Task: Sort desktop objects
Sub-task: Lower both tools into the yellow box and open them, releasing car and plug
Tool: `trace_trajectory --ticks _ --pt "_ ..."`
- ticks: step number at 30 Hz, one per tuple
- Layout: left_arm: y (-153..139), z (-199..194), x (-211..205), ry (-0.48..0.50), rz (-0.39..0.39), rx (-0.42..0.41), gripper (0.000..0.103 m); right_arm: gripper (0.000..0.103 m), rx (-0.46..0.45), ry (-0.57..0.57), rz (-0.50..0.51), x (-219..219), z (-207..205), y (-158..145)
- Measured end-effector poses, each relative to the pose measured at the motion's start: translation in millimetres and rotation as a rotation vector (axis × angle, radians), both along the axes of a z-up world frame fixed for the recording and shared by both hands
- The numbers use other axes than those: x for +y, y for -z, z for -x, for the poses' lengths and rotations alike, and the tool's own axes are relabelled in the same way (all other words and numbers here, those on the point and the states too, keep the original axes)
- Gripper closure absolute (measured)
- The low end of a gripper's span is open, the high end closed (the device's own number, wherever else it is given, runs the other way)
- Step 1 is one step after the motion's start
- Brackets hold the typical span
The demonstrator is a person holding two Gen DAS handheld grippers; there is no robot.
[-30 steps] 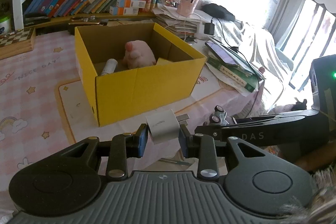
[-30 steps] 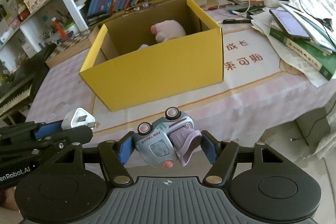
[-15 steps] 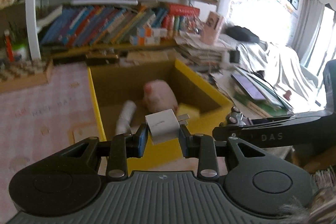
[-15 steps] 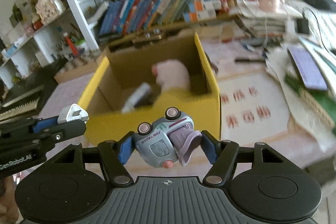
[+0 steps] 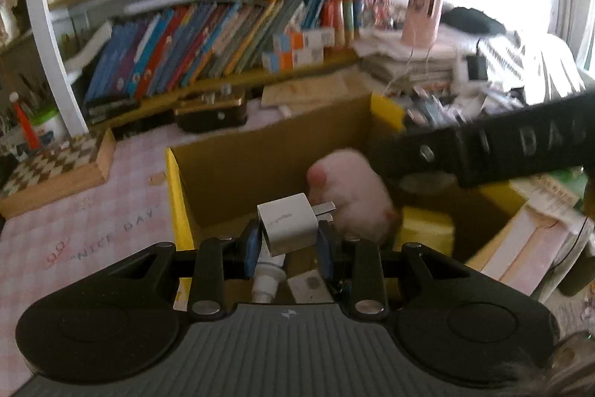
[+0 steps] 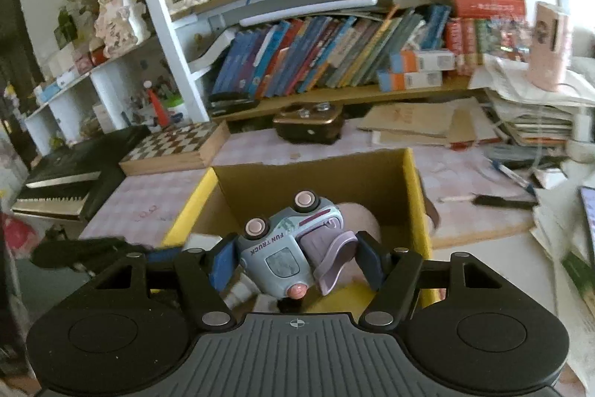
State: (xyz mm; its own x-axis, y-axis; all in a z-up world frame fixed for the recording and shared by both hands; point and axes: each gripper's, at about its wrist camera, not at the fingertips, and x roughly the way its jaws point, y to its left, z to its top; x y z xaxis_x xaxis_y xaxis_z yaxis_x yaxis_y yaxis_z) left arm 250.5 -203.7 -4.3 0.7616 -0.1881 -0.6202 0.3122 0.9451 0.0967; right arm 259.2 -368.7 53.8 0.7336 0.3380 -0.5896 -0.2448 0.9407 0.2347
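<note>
Up at twelve o'clock, a big bookshelf [image 6: 297,62] full of leaning books. Below it, a table with a pink checked cloth [image 5: 93,211]. In the middle of the table, an open yellow box [image 6: 418,211], brown on the inside. At ten o'clock from the box, a flat wooden chessboard [image 6: 174,147], well apart from it. At twelve o'clock behind the box, a small dark case [image 6: 308,121]. Far off at two o'clock, on a pile of papers, a tall pink cup [image 6: 550,47]. Over the near side of the box, the right gripper [image 6: 295,261], its two blue pads clamped on a toy truck [image 6: 286,240]. Truck lying on its side, wheels up toward twelve o'clock, "FUN TRUCK" on its blue-grey body, purple part at three o'clock against the right pad. Also over the near side of the box, the left gripper [image 5: 288,244], pads squeezed tight on a little white charger plug [image 5: 288,229], metal prongs sticking out toward three o'clock. Inside the box, at two o'clock from the plug, a soft pink plush toy [image 5: 349,196]. Just beside the plush, at four o'clock, a yellow block [image 5: 427,229]. Under the plug, at six o'clock, a white tube [image 5: 266,276] lying on the box floor, partly hidden by the claw.
</note>
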Motion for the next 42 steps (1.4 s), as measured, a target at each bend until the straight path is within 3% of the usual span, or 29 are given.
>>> trace_trajectory --ticks 5,12,22,26,30,33,38,42 --pt "19 -13 -4 -0.003 -0.045 0.071 0.074 0.035 0.030 -0.066 0.019 19 -30 8" --pt "22 -17 -10 0.003 -0.066 0.091 0.074 0.035 0.137 -0.171 0.028 46 -66 28" --pt "21 -15 -14 -0.027 -0.074 0.083 0.073 0.035 0.280 -0.259 0.115 79 -99 52" --pt "18 -12 -11 -0.080 -0.073 0.063 0.051 0.035 0.342 -0.263 0.125 81 -105 60" --pt "16 -9 -11 -0.091 -0.077 0.051 0.050 0.033 0.366 -0.261 0.132 83 -107 62" --pt "15 -4 -12 -0.110 -0.091 0.021 0.043 0.024 0.340 -0.260 0.113 80 -103 58" --pt "7 7 -8 -0.114 -0.061 -0.018 0.023 0.023 0.294 -0.245 0.078 71 -93 45" --pt "0 25 -9 -0.121 -0.057 -0.059 0.019 0.023 0.240 -0.236 0.042 60 -79 32"
